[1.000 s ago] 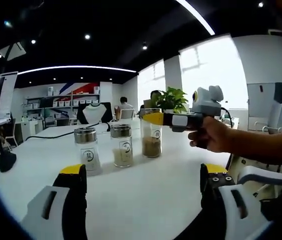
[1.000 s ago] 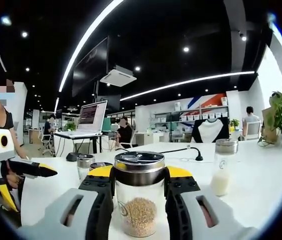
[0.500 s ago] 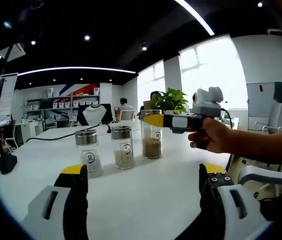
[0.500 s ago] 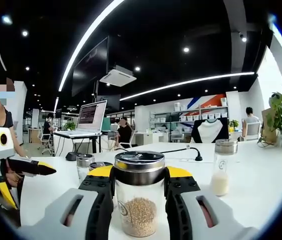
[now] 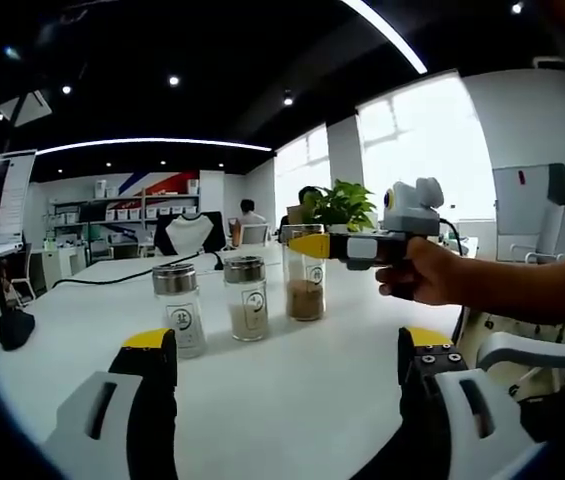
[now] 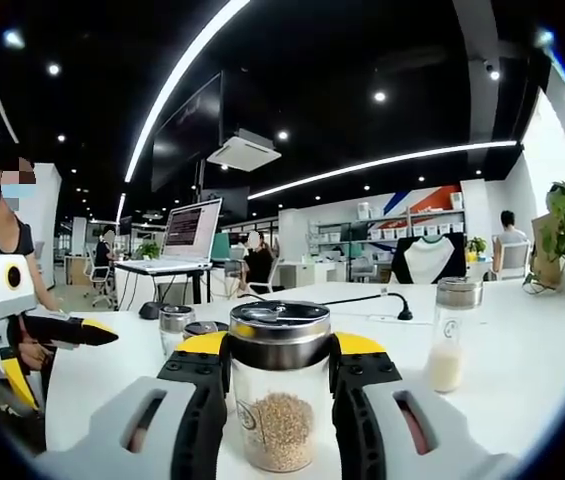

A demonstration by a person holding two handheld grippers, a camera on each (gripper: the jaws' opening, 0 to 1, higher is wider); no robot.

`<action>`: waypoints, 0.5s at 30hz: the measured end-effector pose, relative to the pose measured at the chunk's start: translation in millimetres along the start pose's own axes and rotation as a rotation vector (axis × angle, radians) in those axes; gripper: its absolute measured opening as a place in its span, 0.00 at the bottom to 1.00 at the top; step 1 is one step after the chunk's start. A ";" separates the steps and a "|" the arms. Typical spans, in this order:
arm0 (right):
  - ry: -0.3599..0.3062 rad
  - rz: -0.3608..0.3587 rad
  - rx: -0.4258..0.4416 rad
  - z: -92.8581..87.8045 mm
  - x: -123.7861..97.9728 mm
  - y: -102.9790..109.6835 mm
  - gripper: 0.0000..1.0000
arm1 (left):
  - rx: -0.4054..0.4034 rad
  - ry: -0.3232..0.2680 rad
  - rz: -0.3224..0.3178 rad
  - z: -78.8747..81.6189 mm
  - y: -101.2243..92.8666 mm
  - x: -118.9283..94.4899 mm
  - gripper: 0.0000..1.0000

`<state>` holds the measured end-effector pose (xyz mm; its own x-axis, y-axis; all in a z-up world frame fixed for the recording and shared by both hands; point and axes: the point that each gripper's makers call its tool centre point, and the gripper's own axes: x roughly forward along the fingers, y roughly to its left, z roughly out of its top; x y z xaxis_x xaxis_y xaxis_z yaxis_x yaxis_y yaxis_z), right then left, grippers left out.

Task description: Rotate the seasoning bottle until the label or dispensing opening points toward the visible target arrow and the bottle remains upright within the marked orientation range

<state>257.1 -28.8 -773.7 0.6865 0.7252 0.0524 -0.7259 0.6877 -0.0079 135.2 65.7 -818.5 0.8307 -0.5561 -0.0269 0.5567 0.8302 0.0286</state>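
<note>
While upright, seasoning bottle (image 6: 280, 395) | clamped between right tongs (image 6: 280, 352)

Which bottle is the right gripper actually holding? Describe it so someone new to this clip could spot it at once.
On the white table three glass seasoning bottles stand in a row before the potted plant. The held one is at the plant end, clamped near its metal lid by the right gripper. Its brown granules set it apart: the middle bottle and the far bottle hold pale contents.

Grey-white tongs (image 6: 280, 370) (yellow tips, black inner pads, slotted sides)
</note>
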 end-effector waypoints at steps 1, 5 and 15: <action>0.022 0.007 -0.019 -1.6 -0.1 0.7 0.38 | 0.000 -0.001 -0.001 0.0 -0.2 0.1 0.96; -0.002 0.007 -0.031 4.8 -3.7 0.5 0.51 | -0.001 -0.001 0.000 -0.4 0.9 0.5 0.97; -0.036 -0.022 0.010 21.9 -14.0 -11.6 0.60 | -0.006 0.009 0.000 -4.4 0.3 2.0 0.97</action>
<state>255.1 -47.6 -752.5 0.7002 0.7084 0.0884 -0.7114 0.7028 0.0037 137.0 65.0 -823.0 0.8304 -0.5561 -0.0355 0.5570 0.8302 0.0227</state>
